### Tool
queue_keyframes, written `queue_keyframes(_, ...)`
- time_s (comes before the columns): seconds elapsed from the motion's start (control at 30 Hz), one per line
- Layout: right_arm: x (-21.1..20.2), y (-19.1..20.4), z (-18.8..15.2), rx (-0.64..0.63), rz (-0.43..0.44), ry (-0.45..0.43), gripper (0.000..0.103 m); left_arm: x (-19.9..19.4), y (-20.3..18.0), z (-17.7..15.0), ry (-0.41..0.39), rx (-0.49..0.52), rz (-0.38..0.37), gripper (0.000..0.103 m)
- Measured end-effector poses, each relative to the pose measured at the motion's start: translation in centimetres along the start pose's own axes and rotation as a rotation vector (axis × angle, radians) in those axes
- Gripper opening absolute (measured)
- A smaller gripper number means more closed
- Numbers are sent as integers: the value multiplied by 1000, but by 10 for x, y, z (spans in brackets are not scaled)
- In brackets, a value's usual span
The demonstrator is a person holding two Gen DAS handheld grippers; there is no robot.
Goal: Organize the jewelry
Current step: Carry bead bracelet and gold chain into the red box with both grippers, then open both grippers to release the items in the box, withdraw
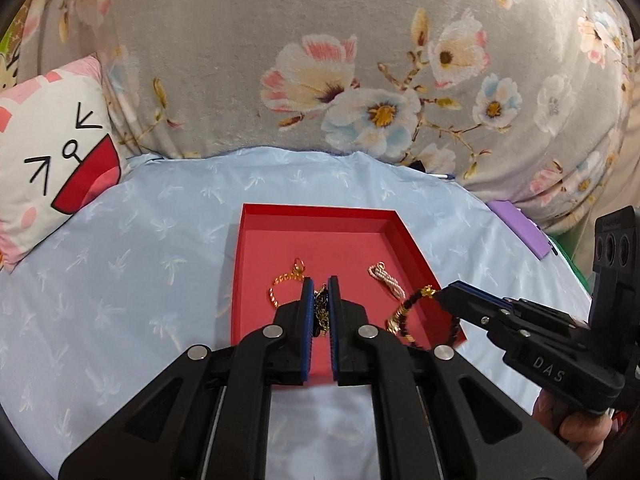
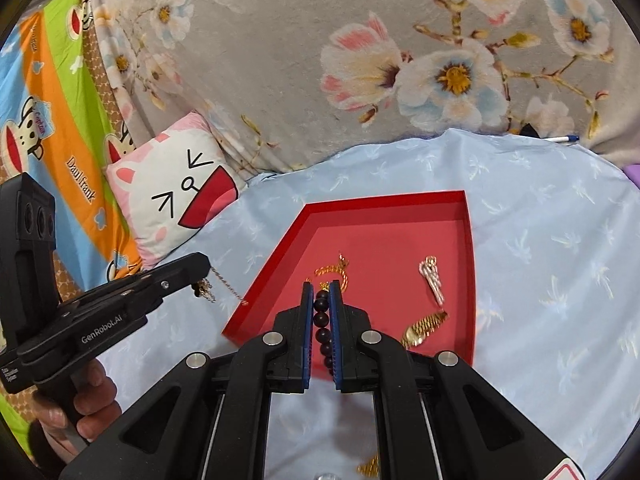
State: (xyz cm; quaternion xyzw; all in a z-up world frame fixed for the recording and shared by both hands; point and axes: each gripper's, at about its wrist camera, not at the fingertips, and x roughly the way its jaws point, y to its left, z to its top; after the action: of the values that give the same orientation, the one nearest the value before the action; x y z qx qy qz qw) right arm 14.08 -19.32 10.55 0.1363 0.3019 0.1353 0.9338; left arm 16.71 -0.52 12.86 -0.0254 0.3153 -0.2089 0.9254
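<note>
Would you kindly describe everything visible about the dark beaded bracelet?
The dark beaded bracelet is a string of round, glossy, near-black beads, wood-like, with gold ornaments along it. The right gripper is shut on it: beads sit in a row between the blue-padded fingers. In the left wrist view the loop hangs from the tips over the near right corner of the red tray.

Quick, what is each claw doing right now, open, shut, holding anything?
Left claw: shut on a thin gold and dark chain.
Right claw: shut on a dark round-bead bracelet with gold charms.
</note>
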Motion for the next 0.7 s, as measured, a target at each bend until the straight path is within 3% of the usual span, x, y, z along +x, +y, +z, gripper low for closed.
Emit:
queue_keyframes(0.17,42,-14,11,39,18,55,7,42,9,4,71,-44,-7,6)
queue_keyframes(0.37,77,-26,2,16,-55,115,8,66,16,-2,107,-63,12,6)
queue_keyframes(0.47,72,-30,2,5,-123,61,15,69,20,-2,104,-85,42,9)
queue_keyframes(0.53,64,-35,2,24,-120,39,21,69,25,-1,96,-100,58,24)
queue_keyframes(0.7,33,-40,-8,39,-100,1,21,52,29,-3,59,-90,94,28)
